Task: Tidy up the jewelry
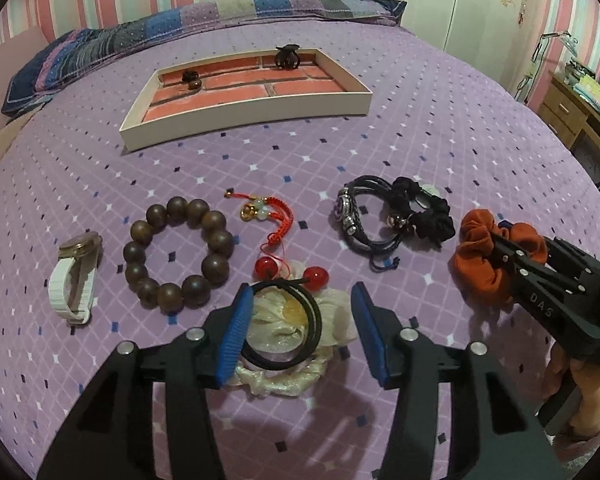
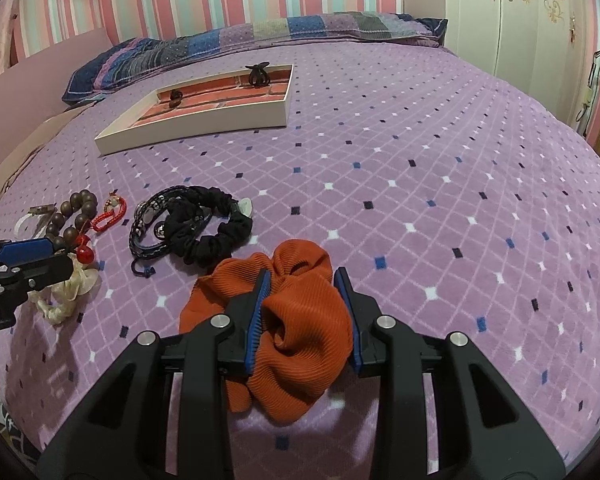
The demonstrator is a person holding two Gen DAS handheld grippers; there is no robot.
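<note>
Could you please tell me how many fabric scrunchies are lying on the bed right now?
3: the orange scrunchie between the right gripper fingers, the black scrunchie beside the braided bracelet, and the cream scrunchie under the left gripper.

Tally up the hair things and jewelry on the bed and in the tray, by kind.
Scrunchies: 3, orange, black, cream
Bracelets: 2, wooden beads, braided black
Watch: 1
Red cord charm: 1
Hair claws in tray: 2
Total: 9

Two low wrist views, tray [image 1: 256, 118] shared
</note>
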